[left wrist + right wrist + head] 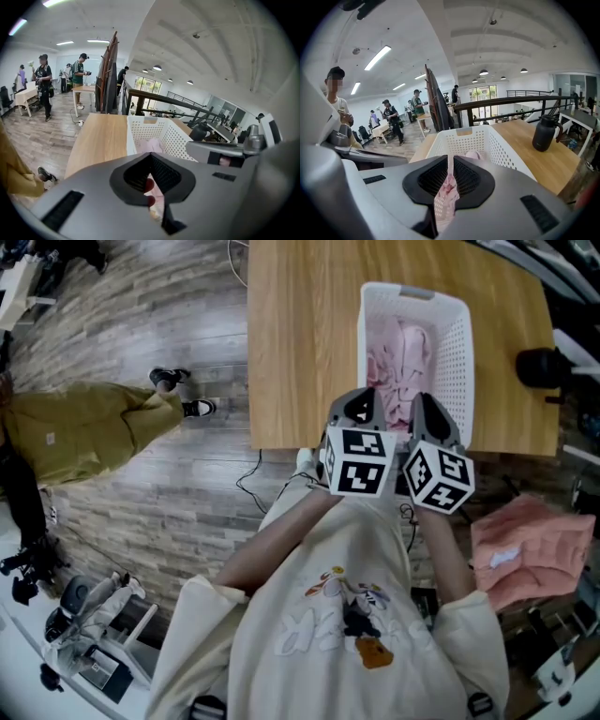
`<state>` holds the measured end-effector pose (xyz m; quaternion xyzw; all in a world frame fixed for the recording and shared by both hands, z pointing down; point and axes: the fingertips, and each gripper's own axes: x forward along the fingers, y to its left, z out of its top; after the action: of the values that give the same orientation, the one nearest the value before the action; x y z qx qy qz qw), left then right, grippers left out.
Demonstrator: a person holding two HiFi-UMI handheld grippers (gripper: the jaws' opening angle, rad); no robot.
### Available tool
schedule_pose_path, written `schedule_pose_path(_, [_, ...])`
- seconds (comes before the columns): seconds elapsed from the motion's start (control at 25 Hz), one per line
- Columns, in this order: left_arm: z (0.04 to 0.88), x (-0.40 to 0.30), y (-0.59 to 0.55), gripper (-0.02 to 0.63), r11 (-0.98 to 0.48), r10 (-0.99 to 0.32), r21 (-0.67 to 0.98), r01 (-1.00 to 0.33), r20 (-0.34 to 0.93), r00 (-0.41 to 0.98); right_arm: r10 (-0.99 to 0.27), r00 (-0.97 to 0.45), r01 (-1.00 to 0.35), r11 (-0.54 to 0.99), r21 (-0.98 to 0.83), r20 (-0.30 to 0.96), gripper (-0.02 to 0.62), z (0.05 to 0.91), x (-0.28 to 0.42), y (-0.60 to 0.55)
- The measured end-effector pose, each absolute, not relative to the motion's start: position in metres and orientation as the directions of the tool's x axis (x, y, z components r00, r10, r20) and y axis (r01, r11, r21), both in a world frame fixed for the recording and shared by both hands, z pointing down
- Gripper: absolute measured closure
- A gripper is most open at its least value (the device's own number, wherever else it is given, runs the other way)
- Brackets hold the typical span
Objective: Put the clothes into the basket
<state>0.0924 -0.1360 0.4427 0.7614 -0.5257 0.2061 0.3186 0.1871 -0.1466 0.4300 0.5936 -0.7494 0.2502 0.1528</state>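
Left gripper (361, 407) and right gripper (427, 409), side by side just above the near end of the white basket (460, 343), each clamped tight on a thin pink garment (446, 187), with more pink clothes (398, 357) lying inside the basket.

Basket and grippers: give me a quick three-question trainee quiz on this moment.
1. True or false: the basket on the table already holds pink clothes.
2. What does the right gripper pinch? A: a pink garment. B: a shoe. C: nothing.
3. Fill in: the black jug stands on the table, ____ the basket.
Key: 1 true; 2 A; 3 outside.
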Motion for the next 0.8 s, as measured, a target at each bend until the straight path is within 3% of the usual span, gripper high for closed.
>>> schedule_pose_path(0.8, [0.413, -0.012, -0.047, 0.604, -0.299, -0.697, 0.308, -0.903, 0.576, 0.427, -0.866, -0.231, -0.973, 0.199, -0.117, 0.444, 0.545, 0.383, 0.083, -0.061])
